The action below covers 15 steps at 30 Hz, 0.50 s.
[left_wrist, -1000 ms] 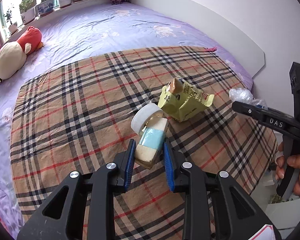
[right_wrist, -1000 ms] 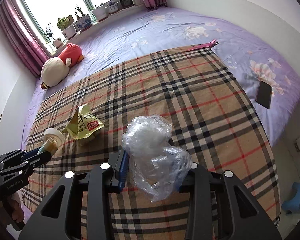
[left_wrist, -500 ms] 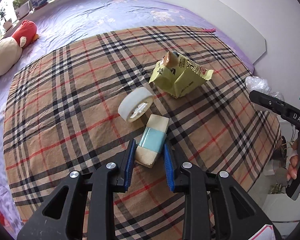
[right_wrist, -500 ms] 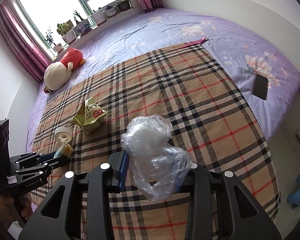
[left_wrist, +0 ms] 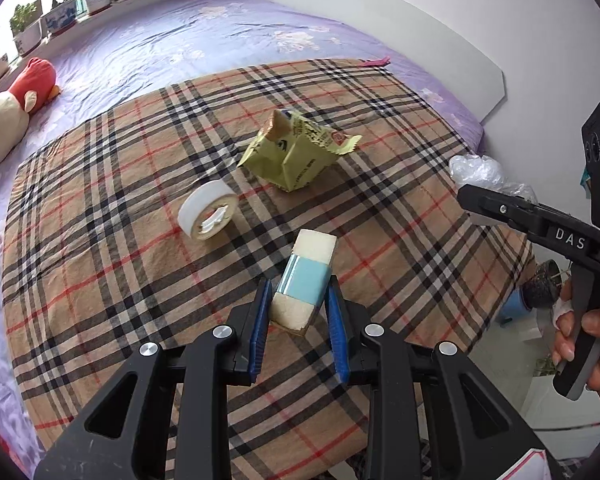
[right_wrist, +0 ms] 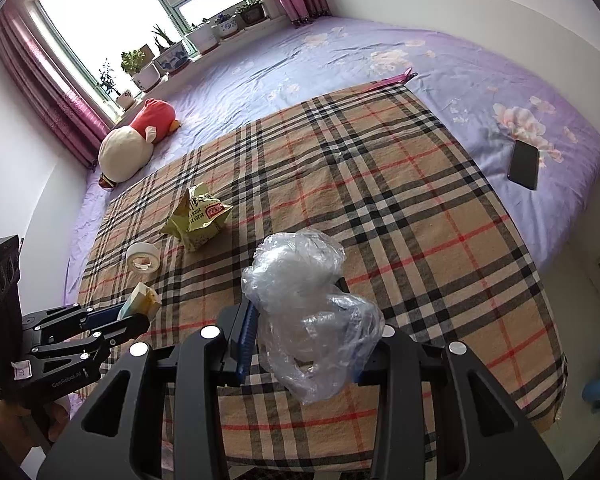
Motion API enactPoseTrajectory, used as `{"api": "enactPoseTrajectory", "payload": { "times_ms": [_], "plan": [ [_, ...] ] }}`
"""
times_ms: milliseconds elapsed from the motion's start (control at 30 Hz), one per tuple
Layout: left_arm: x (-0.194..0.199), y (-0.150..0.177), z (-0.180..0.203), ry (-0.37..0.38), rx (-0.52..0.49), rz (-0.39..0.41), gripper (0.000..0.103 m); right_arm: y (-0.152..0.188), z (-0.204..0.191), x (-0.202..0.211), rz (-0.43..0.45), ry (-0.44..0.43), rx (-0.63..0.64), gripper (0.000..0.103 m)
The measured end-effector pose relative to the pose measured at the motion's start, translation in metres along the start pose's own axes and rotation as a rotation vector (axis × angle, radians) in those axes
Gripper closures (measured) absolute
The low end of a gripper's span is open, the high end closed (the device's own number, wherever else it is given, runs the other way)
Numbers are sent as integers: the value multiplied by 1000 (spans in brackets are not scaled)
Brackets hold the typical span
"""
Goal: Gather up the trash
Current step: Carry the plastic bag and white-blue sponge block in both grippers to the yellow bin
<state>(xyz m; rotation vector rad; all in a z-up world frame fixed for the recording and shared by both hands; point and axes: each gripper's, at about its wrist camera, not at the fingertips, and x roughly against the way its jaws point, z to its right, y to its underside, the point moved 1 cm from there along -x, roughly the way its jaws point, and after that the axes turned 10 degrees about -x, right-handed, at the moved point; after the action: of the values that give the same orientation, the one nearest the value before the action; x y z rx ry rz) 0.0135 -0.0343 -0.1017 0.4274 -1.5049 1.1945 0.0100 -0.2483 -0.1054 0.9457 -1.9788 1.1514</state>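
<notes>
I see the plaid blanket (right_wrist: 380,184) on the bed, with a yellow-green wrapper (left_wrist: 296,152) and a tape roll (left_wrist: 208,216) lying on it. My right tongs (right_wrist: 304,336) clamp a crumpled plastic bag (right_wrist: 300,292); my left tongs (left_wrist: 298,320) pinch a blue-banded block (left_wrist: 304,284) above the blanket.

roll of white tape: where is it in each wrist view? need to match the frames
Left wrist view: roll of white tape lies left of centre on the plaid cloth, beyond the left gripper.
Right wrist view: same roll sits at the left, near the cloth's left edge.
Shared landmark: the yellow-green snack wrapper, just beyond the roll in both.
</notes>
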Motion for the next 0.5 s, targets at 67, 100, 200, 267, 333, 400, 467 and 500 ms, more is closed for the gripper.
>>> {"api": "enactPoseTrajectory", "payload": {
  "times_ms": [67,100,200,267,333,400,467,500],
  "plan": [
    [0,-4,11,8,-34,3,75,5,3,6,0,-3,-4,65],
    [0,-7,18,12,-55,4,75,8,6,10,2,-6,-9,65],
    [-2,-14,38,27,-119,7,75,16,15,23,9,-12,-31,65],
    [-4,-19,52,43,-158,7,75,21,22,34,20,-12,-51,65],
    [-5,-22,66,63,-198,7,75,27,32,45,30,-9,-74,65],
    [-7,-26,82,81,-241,7,75,34,42,56,41,-1,-96,65],
    [-9,-31,98,100,-285,5,75,39,52,65,52,8,-114,65],
    [-11,-32,105,108,-306,4,75,43,56,70,57,14,-124,65]
  ]
}}
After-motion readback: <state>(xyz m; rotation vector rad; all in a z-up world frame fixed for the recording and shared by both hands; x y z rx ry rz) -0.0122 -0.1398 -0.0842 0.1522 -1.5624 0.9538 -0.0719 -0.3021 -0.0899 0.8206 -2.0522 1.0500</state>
